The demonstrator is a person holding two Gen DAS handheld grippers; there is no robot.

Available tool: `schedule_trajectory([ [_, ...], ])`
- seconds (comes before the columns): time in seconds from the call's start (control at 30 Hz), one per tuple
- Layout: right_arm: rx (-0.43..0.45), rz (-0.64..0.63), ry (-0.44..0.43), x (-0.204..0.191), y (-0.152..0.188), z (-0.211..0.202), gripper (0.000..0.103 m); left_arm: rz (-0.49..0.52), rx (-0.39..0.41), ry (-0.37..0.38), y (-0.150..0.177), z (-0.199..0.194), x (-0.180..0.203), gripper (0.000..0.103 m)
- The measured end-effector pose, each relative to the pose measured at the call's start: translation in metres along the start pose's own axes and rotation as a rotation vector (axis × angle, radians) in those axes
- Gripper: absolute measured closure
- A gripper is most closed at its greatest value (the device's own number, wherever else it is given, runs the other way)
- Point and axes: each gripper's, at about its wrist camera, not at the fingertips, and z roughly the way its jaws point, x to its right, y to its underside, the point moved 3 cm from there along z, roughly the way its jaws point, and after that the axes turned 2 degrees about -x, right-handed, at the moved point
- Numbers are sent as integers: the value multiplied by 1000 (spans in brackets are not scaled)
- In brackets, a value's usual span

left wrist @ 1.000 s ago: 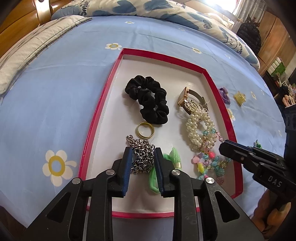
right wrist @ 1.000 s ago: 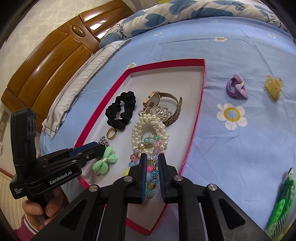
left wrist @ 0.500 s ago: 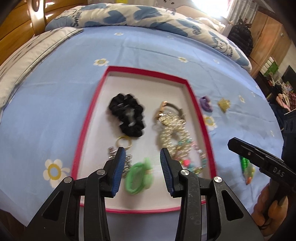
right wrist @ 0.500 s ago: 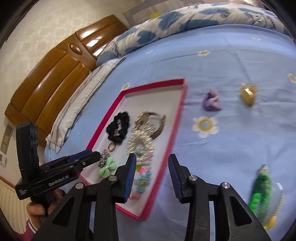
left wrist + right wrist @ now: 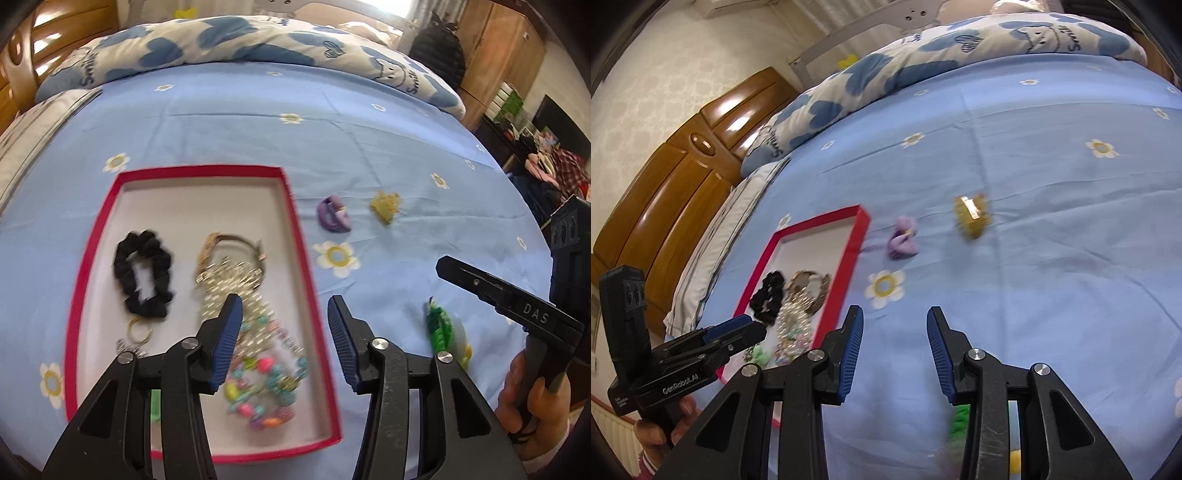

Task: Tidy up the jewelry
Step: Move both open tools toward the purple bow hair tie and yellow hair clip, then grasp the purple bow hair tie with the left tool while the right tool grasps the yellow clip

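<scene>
A red-rimmed tray (image 5: 299, 236) (image 5: 854, 236) lies on the blue bed sheet. It holds a black scrunchie (image 5: 144, 273), a gold ring (image 5: 139, 329), a watch (image 5: 229, 243), pearl and coloured bead bracelets (image 5: 266, 362) and a green bow (image 5: 155, 402). A purple hair tie (image 5: 333, 214) (image 5: 903, 240), a gold claw clip (image 5: 385, 206) (image 5: 971, 214) and a green hair piece (image 5: 439, 328) (image 5: 960, 413) lie on the sheet right of the tray. My left gripper (image 5: 284, 339) is open and empty above the tray's right part. My right gripper (image 5: 894, 354) is open and empty above the sheet.
A folded blue-and-white duvet (image 5: 236, 44) lies at the far side of the bed. A wooden headboard (image 5: 665, 206) and a pillow (image 5: 713, 251) are to the left. A wardrobe (image 5: 495, 62) stands at the right.
Both grippers let go of the jewelry, opened wide and pulled back and up from the tray. The silver chain and bead bracelet stay in the tray. Both views swung right.
</scene>
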Motion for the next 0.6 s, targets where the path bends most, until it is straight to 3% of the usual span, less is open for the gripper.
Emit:
schedule_trajectory([
  [0.33, 8, 20, 52, 35, -38, 13, 64, 83, -42, 24, -35, 46, 47, 56],
  [0.6, -60, 4, 65, 54, -68, 56, 64, 102, -94, 25, -69, 95, 60, 56],
])
